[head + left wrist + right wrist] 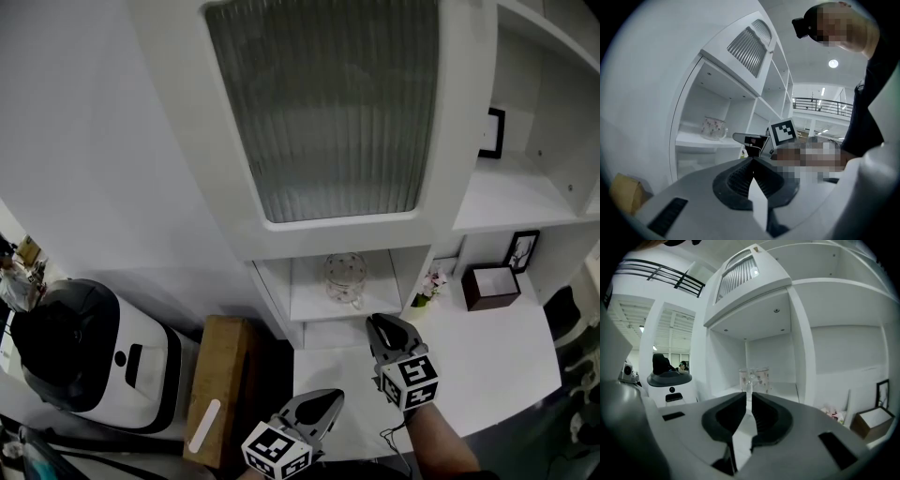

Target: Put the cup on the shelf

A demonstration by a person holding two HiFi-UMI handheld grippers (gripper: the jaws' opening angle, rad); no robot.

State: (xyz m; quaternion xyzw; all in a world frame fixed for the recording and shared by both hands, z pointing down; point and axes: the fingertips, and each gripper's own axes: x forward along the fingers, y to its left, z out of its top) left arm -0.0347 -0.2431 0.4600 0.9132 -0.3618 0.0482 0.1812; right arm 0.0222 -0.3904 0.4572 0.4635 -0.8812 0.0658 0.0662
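Note:
A clear glass cup [345, 277] with small pink flower print stands upright on the low white shelf [319, 306], alone in its cubby. It also shows in the left gripper view as the cup [714, 128] and in the right gripper view as the cup [754, 378], straight ahead beyond the jaws. My right gripper [378, 326] hangs just in front of the cubby, apart from the cup, with a narrow gap between its jaws [748, 397] and nothing in them. My left gripper [328, 398] is lower and nearer to me, shut and empty [752, 160].
A ribbed-glass cabinet door [328, 103] hangs above the cubby. To the right are a brown box [492, 286], small flowers [431, 283] and picture frames [520, 248]. A white and black robot [94, 356] and a cardboard box [217, 384] stand at the left.

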